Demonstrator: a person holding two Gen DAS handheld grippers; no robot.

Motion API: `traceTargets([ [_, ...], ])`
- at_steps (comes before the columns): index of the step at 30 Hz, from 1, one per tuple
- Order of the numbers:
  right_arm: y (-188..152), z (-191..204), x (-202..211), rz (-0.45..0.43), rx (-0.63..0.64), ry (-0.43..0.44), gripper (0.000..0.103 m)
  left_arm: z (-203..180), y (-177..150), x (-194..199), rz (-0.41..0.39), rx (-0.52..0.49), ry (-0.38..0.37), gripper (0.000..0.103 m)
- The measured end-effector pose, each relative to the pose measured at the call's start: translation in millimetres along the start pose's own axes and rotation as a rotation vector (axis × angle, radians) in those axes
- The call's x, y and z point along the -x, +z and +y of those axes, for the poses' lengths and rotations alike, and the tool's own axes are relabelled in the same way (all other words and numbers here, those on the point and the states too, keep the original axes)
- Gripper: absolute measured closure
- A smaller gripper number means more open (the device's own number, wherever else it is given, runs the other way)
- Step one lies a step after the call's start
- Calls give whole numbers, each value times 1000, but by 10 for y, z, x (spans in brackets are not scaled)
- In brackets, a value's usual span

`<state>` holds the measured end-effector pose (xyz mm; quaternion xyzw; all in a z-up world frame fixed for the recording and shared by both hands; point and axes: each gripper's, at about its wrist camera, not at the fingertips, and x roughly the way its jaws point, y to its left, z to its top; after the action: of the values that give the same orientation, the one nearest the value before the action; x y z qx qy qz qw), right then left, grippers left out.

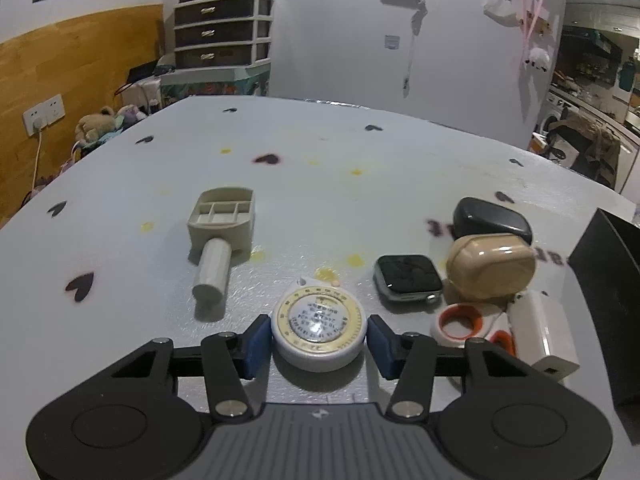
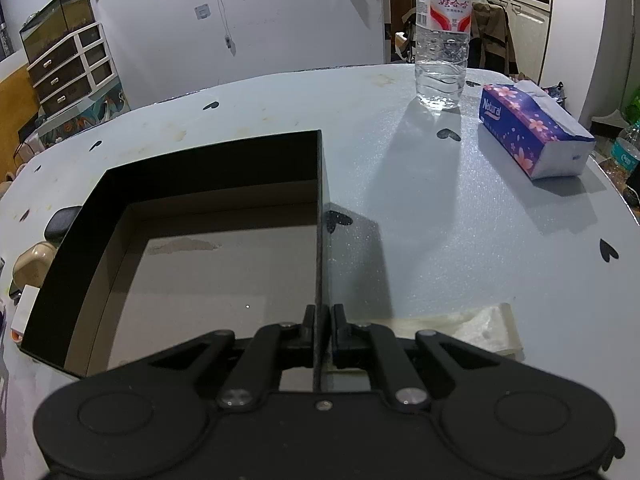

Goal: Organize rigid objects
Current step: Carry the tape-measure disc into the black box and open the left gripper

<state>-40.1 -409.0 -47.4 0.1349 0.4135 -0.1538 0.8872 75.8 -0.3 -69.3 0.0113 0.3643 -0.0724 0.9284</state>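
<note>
On the pale, heart-printed tabletop [image 1: 120,184], seen from the left wrist, the left gripper [image 1: 319,340] brackets a round white tape measure with a yellow dial ring [image 1: 319,330]; its blue-padded fingers [image 1: 256,344] sit at the case's sides, the left pad touching, the right showing a sliver of gap, so a firm grasp cannot be told. Just right lie a dark-faced square smartwatch body [image 1: 408,278], a beige rounded case [image 1: 490,266], a black oval case [image 1: 492,218], orange-and-white scissor handles [image 1: 460,322] and a white rectangular charger block [image 1: 542,330], all crowded near a black open-topped cardboard box [image 1: 608,280] at the right edge. To the left, a grey plastic handled scoop-like holder [image 1: 220,236] stands apart amid open surface reaching to the far rim.

From the right wrist, the right gripper [image 2: 321,330] has its black fingers [image 2: 308,328] clenched on the box's [image 2: 200,160] thin right wall; the brown floor inside is bare. Beyond, a clear water bottle [image 2: 442,36] and a purple floral tissue pack [image 2: 532,132] stand near the far right edge, leaving wide room between.
</note>
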Motion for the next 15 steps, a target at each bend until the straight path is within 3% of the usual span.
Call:
traceTargets([
  [3, 7, 0, -1, 2, 1, -1, 96, -88, 88, 90, -35, -26, -24, 50],
  [7, 22, 2, -2, 8, 6, -2, 96, -352, 298, 266, -102, -88, -110, 50],
  [11, 38, 0, -9, 19, 9, 3, 96, -791, 500, 370, -141, -171, -254, 50],
  [15, 44, 4, -15, 26, 17, 6, 96, -1345, 573, 351, -111, -263, -397, 50],
])
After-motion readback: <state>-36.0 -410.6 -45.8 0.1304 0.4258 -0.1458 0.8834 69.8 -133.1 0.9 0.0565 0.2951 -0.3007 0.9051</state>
